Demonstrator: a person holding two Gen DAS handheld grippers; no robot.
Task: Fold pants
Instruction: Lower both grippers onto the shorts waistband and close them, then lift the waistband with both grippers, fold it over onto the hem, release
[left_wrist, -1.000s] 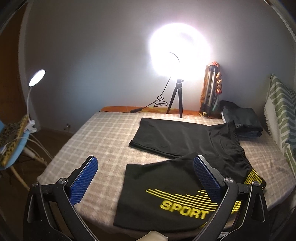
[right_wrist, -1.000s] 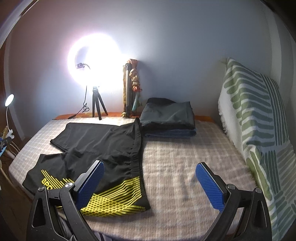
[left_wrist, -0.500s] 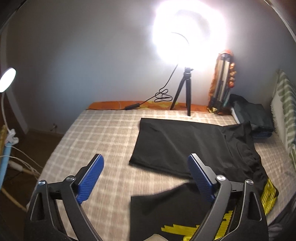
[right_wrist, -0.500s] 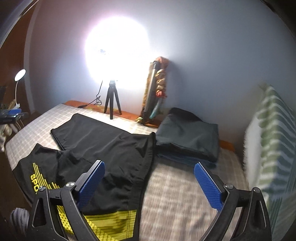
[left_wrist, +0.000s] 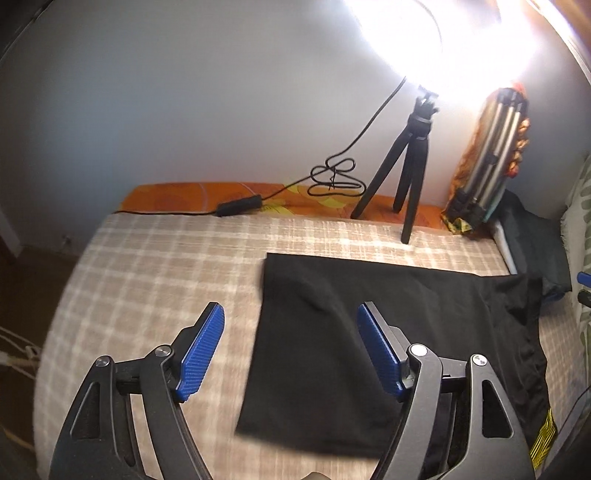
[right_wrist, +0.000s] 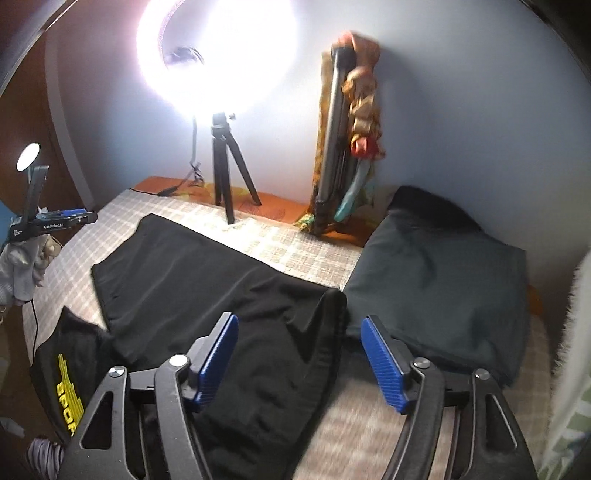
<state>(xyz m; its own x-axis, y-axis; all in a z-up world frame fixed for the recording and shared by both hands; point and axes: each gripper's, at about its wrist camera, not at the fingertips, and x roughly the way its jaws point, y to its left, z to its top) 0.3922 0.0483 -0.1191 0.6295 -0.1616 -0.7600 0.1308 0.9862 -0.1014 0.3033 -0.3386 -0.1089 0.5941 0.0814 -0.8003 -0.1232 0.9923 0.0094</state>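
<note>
Black sport pants (left_wrist: 354, 332) with yellow print lie spread on the checked bed cover (left_wrist: 155, 266), one leg stretched toward the wall. My left gripper (left_wrist: 291, 350) is open and empty, hovering over the hem end of that far leg. My right gripper (right_wrist: 299, 354) is open and empty above the waistband (right_wrist: 332, 332) of the pants (right_wrist: 207, 280). The near leg with the yellow print (right_wrist: 68, 391) lies at the bed's left edge. The left gripper also shows in the right wrist view (right_wrist: 55, 221), far left.
A ring light on a small tripod (left_wrist: 413, 155) stands at the wall, its cable (left_wrist: 332, 177) lying on the orange strip. A folded tripod (left_wrist: 491, 155) leans beside it. A stack of folded dark clothes (right_wrist: 439, 273) lies right of the waistband. A striped pillow (left_wrist: 581, 221) is at the far right.
Both grippers have moved forward and lower over the bed. The left one went from the near printed leg to the far leg's hem. The right one swung left to the waistband.
</note>
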